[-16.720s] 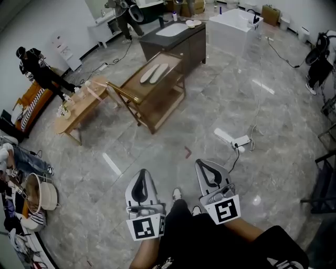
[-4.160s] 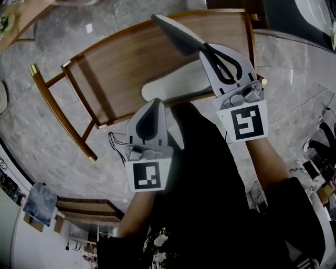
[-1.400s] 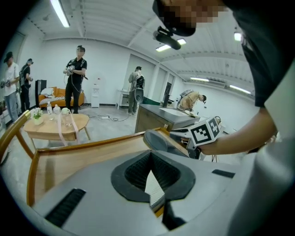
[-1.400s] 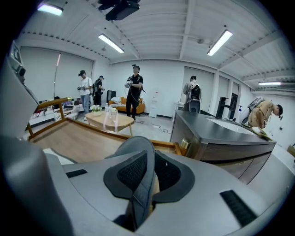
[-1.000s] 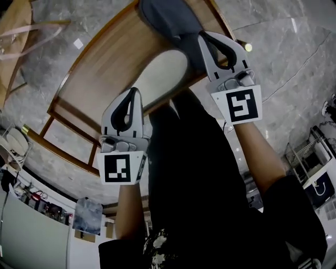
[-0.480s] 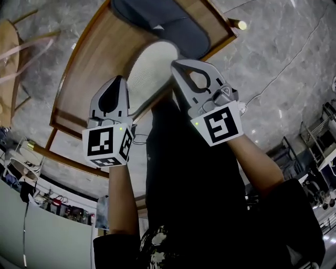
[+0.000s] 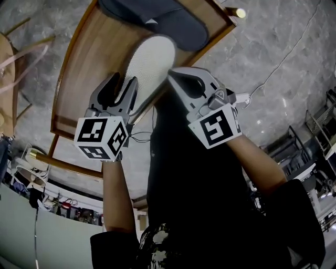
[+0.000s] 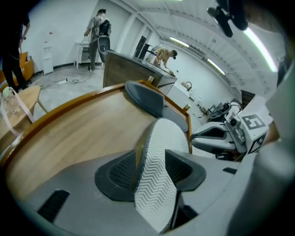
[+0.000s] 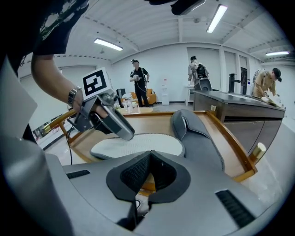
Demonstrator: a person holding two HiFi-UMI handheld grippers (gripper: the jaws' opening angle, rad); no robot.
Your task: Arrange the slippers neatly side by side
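A slipper (image 7: 149,63) lies sole up on the wooden table (image 7: 63,79), its white zigzag tread showing. A grey slipper (image 7: 157,18) lies right way up beyond it, touching its toe end. My left gripper (image 7: 122,83) straddles the near end of the white-soled slipper (image 8: 159,166). Its jaws have just been opening and stand wide, with the sole between them and gaps at the pads. My right gripper (image 7: 173,73) is shut and empty, hovering at the table's near edge beside that slipper. From the right gripper view (image 9: 150,159) both the white-soled slipper (image 9: 138,144) and the grey slipper (image 9: 196,133) lie ahead.
The table has a raised wooden rim and a brass knob (image 7: 240,12) at its corner. A cable (image 7: 142,136) runs over the marble floor below. A dark counter (image 8: 133,73), a round wooden table (image 8: 18,99) and several people stand further off.
My left gripper has sunk, tipped downward and opened around the white-soled slipper's near end. My right gripper has drawn away from the grey slipper toward the table's near edge, still shut.
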